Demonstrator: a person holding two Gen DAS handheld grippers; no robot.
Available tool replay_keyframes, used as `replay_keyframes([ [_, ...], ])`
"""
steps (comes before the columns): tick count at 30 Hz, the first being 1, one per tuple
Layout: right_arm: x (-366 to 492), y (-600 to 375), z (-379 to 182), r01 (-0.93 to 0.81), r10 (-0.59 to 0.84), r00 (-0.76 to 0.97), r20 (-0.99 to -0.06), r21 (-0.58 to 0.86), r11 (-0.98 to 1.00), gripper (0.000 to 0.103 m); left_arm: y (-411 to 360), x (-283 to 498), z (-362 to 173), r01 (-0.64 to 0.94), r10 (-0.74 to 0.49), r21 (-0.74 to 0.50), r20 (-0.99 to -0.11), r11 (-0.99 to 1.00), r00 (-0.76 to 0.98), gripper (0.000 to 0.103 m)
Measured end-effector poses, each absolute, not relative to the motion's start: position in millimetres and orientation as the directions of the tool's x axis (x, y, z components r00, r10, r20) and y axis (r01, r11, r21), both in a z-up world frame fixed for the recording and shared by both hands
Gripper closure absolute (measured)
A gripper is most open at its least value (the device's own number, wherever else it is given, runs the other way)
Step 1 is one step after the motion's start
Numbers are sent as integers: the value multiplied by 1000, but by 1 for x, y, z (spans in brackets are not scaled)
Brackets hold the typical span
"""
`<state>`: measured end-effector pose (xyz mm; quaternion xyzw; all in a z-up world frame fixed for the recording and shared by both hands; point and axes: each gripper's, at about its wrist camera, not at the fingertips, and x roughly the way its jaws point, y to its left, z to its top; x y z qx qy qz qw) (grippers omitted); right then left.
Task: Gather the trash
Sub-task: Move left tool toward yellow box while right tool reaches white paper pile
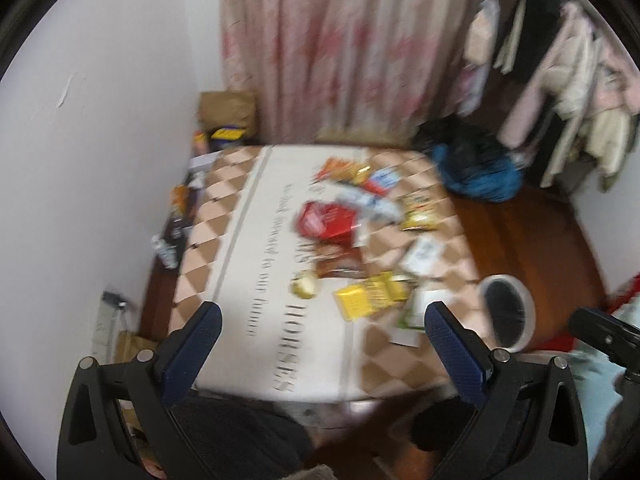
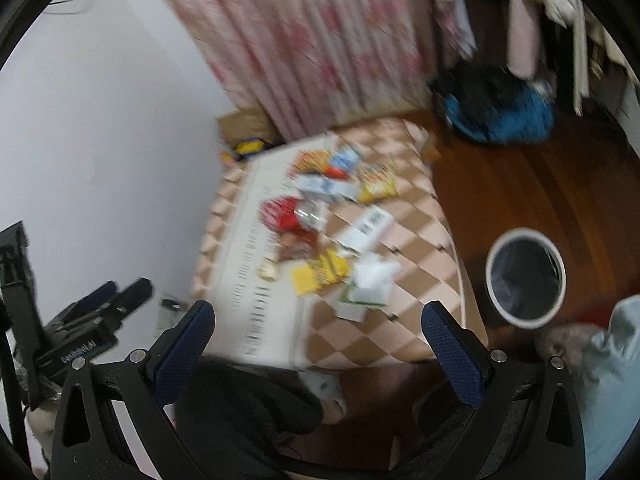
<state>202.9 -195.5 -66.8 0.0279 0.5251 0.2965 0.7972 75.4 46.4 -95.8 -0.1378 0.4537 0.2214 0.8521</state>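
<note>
Several pieces of trash lie on a low table with a checkered cloth (image 1: 248, 264): a red packet (image 1: 326, 220), a yellow wrapper (image 1: 370, 296), white paper (image 1: 424, 254) and other wrappers. The same pile shows in the right wrist view, with the red packet (image 2: 282, 212), yellow wrapper (image 2: 320, 272) and crumpled white paper (image 2: 372, 280). A white round bin with a dark liner (image 1: 510, 312) (image 2: 526, 276) stands on the floor right of the table. My left gripper (image 1: 320, 328) and right gripper (image 2: 318, 324) are both open, empty, held high above the table's near edge. Both views are blurred.
A pink curtain (image 1: 344, 48) hangs behind the table. A blue and black bag (image 1: 476, 172) lies on the wooden floor at the back right. Clothes (image 1: 568, 60) hang at the right. Boxes and bottles (image 1: 176, 216) line the white left wall.
</note>
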Motion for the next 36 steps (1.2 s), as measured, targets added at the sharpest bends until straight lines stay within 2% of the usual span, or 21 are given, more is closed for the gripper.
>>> replay_keyframes([
  [4,242,-184,-154,-333,429,171,-887,358,873,0,64,98,-162,-540,256,14,-890,842,377,0],
  [9,267,-162,-243,-255,376,86,-923,344,904,0,81,125,-233,-541,236,59,-935,839,263,0],
  [16,294,-113,-324,-230,273,-3,-962,266,936,0,85,154,-287,-405,231,141,-956,903,181,0],
  [20,299,-94,-346,-253,226,-7,-974,221,942,2,72,173,-295,-256,211,159,-959,953,189,0],
  [21,299,-90,-346,-275,217,4,-976,207,939,7,69,178,-296,-221,201,158,-961,963,190,0],
  [23,296,-83,-346,-331,175,30,-984,155,931,26,59,189,-297,-137,174,149,-965,979,195,0],
  [26,294,-92,-342,-369,163,52,-985,133,920,28,38,206,-302,5,140,144,-972,990,189,0],
  [32,303,-143,-339,-297,166,12,-986,155,942,28,4,240,-324,216,37,63,-992,974,123,0],
  [33,304,-151,-340,-281,171,3,-985,163,946,28,2,245,-328,229,26,50,-994,972,110,2],
  [34,304,-156,-340,-271,174,-2,-985,168,948,28,-1,250,-335,242,13,33,-996,970,85,14],
  [36,305,-162,-342,-261,180,-10,-984,176,949,28,-1,257,-336,234,-23,-6,-997,972,72,20],
])
